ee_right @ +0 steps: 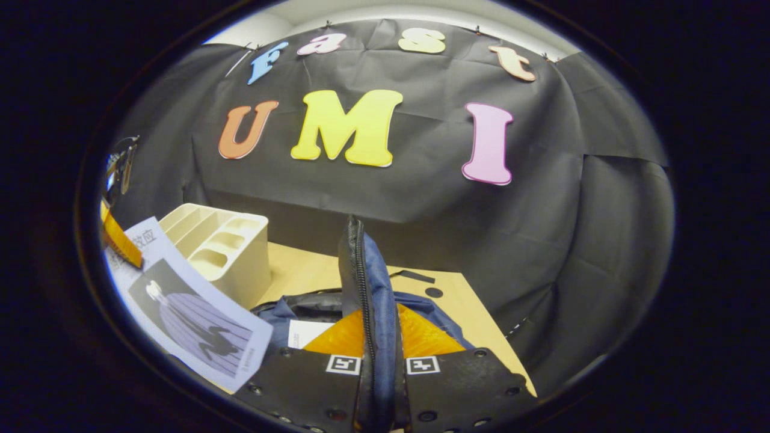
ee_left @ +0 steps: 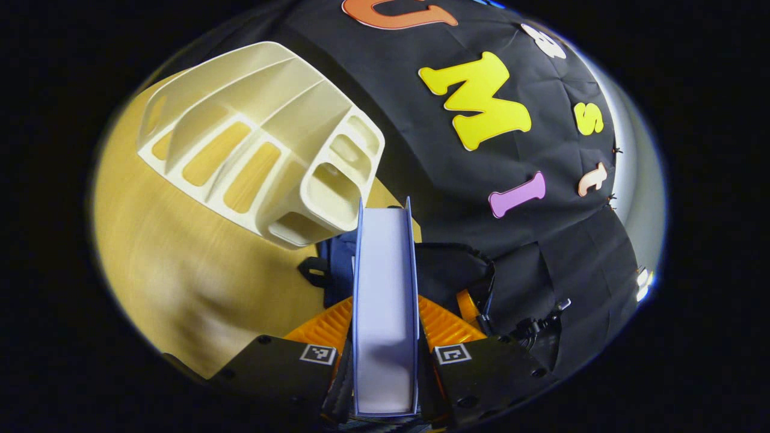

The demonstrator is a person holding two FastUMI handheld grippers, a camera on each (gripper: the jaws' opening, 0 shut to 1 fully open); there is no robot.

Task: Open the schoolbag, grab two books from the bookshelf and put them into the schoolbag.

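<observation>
Pale wooden bench [ee_right: 463, 300] runs up to the black cloth wall of the booth, and on it stand the cream plastic bookshelf with slanted dividers [ee_left: 258, 138] and the dark blue fabric schoolbag [ee_right: 421, 304].

The left claw [ee_left: 385, 337] is clenched on a thin book with a pale lavender cover [ee_left: 385, 300], seen edge-on with both fingers pressing its 2 faces. The bookshelf slots in the left gripper view look bare, and the book is clear of them, hanging above the dark blue bag fabric just beyond its far edge.

The right claw [ee_right: 377, 352] grips a fold of the schoolbag's zippered rim [ee_right: 364, 270], holding it upright so the mouth gapes. Something white lies inside the opening beside that claw; it could be a book already stowed, though I cannot tell for sure.

I judge the step in hand to be carrying a book over to the opened bag. The next move calls for lowering it edge-first into the gap, keeping it parallel to the raised rim so a corner does not snag on the zipper, then releasing.

From the right gripper view the book's front shows, a striped dark figure on lavender, with the left claw at its top corner, well to the left of the bag mouth. The left gripper view shows instead the book's thinness and the grip on it.
</observation>
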